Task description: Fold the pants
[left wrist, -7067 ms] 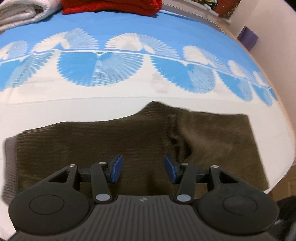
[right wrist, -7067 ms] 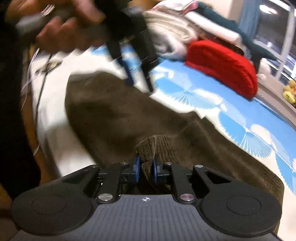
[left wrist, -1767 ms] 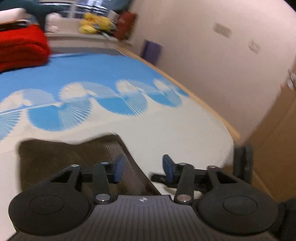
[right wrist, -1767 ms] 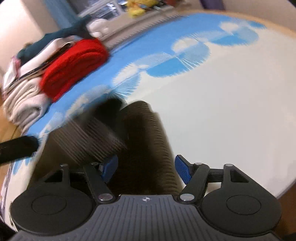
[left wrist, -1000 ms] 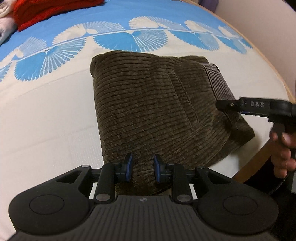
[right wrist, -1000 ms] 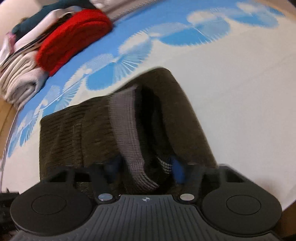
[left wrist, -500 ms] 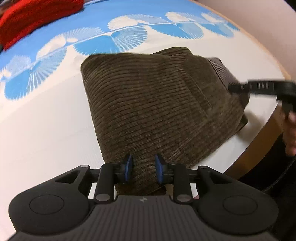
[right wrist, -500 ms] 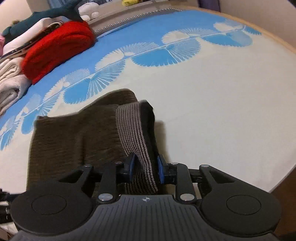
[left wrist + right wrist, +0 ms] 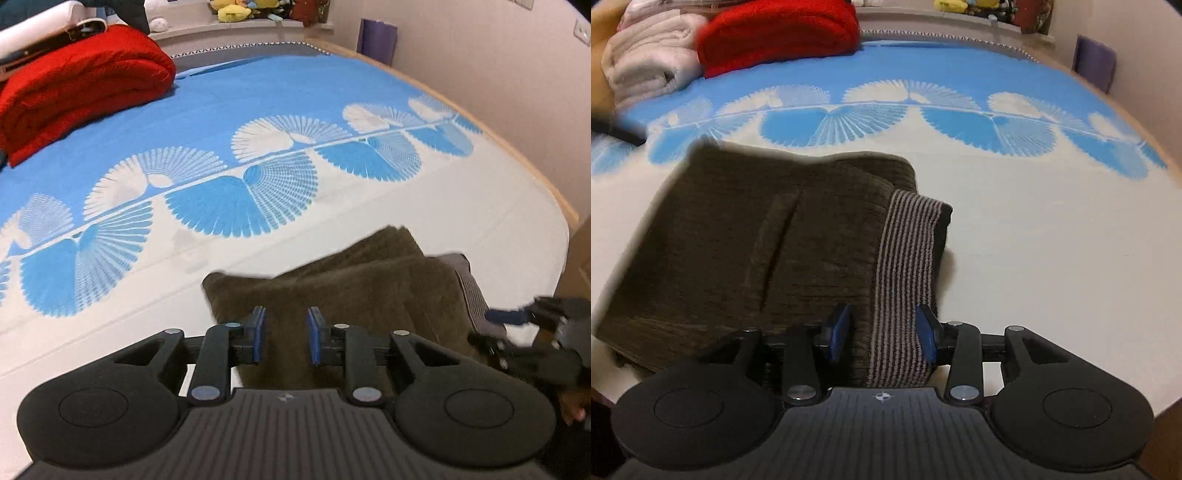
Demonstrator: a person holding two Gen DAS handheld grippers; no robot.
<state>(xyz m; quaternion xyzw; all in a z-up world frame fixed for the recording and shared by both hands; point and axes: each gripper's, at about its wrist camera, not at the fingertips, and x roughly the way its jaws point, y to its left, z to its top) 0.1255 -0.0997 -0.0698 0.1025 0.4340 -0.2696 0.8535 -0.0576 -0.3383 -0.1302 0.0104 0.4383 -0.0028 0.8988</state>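
Note:
The brown corduroy pants (image 9: 746, 236) lie folded in a thick stack on the bed, near its front edge. Their striped grey waistband (image 9: 905, 266) runs along the right side of the stack. My right gripper (image 9: 882, 334) is open, its blue pads either side of the waistband's near end. In the left wrist view the pants (image 9: 354, 288) lie just ahead of my left gripper (image 9: 284, 334), whose jaws stand a little apart with the near edge of the cloth between them. The right gripper (image 9: 524, 332) shows at the right of that view.
The bed sheet (image 9: 258, 110) is blue and white with fan patterns. A red folded blanket (image 9: 74, 81) and white towels (image 9: 646, 55) lie at the back left. A wall (image 9: 498, 74) and the bed's wooden edge (image 9: 517, 158) run along the right.
Both grippers have opened and let go of the pants. The folded stack now rests on the bed. The left camera has tilted up toward the far end of the bed.

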